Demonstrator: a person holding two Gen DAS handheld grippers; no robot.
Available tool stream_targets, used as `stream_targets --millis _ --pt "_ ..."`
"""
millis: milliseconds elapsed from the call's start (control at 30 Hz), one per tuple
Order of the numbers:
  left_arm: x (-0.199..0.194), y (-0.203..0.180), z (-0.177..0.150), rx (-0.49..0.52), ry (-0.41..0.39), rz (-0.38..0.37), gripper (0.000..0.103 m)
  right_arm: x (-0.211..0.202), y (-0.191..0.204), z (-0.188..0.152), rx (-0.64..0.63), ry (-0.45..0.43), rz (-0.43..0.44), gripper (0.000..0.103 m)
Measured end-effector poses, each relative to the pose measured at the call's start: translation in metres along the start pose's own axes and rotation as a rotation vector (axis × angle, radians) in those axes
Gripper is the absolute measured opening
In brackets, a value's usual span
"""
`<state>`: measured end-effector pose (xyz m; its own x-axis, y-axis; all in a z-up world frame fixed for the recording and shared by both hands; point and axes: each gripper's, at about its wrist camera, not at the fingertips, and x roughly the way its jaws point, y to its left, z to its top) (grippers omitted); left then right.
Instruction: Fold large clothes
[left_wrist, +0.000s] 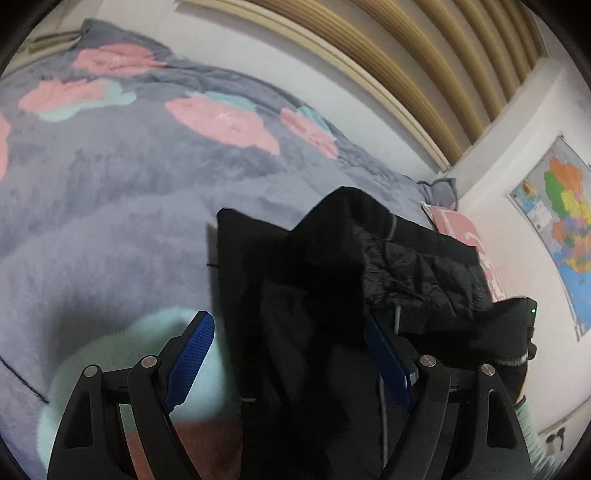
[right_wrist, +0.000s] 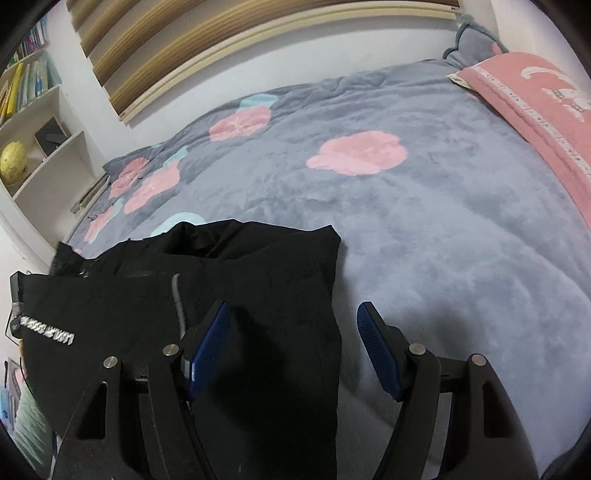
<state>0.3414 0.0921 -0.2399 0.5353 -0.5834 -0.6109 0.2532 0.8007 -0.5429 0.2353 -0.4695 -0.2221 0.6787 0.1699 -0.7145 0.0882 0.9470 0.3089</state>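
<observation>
The left gripper (left_wrist: 286, 354) has its jaws spread wide, with a thick fold of the black jacket (left_wrist: 332, 280) lying between the blue pads but not pinched. The right gripper (right_wrist: 293, 349) is likewise spread open; the jacket's edge lies between its fingers, nearer the left pad, and the right pad hangs over bare blanket.

The jacket sits bunched on the near edge of the grey blanket (right_wrist: 424, 229), partly folded over itself, with its quilted lining showing in the left view and a silver logo strip in the right. This looks like the stage between folds: the bundle is laid down and nothing is gripped.

The next move likely calls for both grippers to close on the jacket's near edge or a loose flap.

Beyond the jacket, a pink towel (right_wrist: 535, 107) lies at the far side of the blanket.
</observation>
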Motion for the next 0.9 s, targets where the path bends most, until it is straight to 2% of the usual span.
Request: stream_targets --millis 67,100,133,167,200,300,367,400,467,533,567,600,700,767,833,900 --pt "-0.003 0.003 0.000 -0.017 -0.022 -0.023 0.084 0.011 0.004 0.001 -0.016 0.018 0.018 0.074" --pt "-0.004 0.002 0.001 -0.019 -0.026 -0.033 0.084 0.014 0.007 0.001 -0.031 0.022 0.020 0.070" --pt "-0.005 0.001 0.002 -0.014 -0.030 -0.047 0.084 0.017 0.012 -0.001 -0.058 0.023 0.006 0.064" --pt "-0.004 -0.001 0.005 -0.004 -0.027 -0.053 0.084 0.019 0.017 -0.002 -0.089 0.029 -0.015 0.048" --pt "-0.001 -0.003 0.008 0.009 -0.016 -0.056 0.084 0.021 0.021 -0.003 -0.109 0.034 -0.028 0.039" --pt "0.015 -0.008 0.019 0.045 0.058 -0.058 0.084 0.017 0.024 -0.006 -0.137 0.004 -0.035 0.027" --pt "0.018 -0.004 0.024 0.027 0.072 -0.070 0.084 0.013 0.021 -0.007 -0.119 -0.015 -0.025 0.026" --pt "0.015 -0.001 0.024 0.013 0.064 -0.108 0.084 0.011 0.018 -0.008 -0.108 -0.023 -0.026 0.026" --pt "0.002 0.003 0.019 -0.002 0.024 -0.237 0.084 0.009 0.015 -0.010 -0.098 -0.024 -0.029 0.026" --pt "-0.005 0.006 0.013 0.005 0.019 -0.327 0.084 0.012 0.014 -0.011 -0.102 -0.012 -0.028 0.025" --pt "-0.005 0.007 0.011 0.013 0.026 -0.323 0.084 0.014 0.014 -0.011 -0.103 -0.008 -0.024 0.026" --pt "-0.002 0.008 0.011 0.019 0.041 -0.274 0.084 0.014 0.014 -0.011 -0.102 -0.009 -0.019 0.026" --pt "0.014 0.012 0.013 0.029 0.093 -0.199 0.084 0.013 0.010 -0.010 -0.076 -0.015 0.024 0.026" --pt "0.026 0.009 0.016 0.047 0.108 -0.176 0.084 0.012 0.006 -0.010 -0.066 -0.013 0.065 0.031" --pt "0.035 0.003 0.020 0.080 0.112 -0.163 0.084 0.011 0.003 -0.007 -0.052 -0.008 0.104 0.041" --pt "0.042 -0.003 0.025 0.099 0.125 -0.173 0.084 0.014 0.002 -0.005 -0.044 0.005 0.153 0.060"
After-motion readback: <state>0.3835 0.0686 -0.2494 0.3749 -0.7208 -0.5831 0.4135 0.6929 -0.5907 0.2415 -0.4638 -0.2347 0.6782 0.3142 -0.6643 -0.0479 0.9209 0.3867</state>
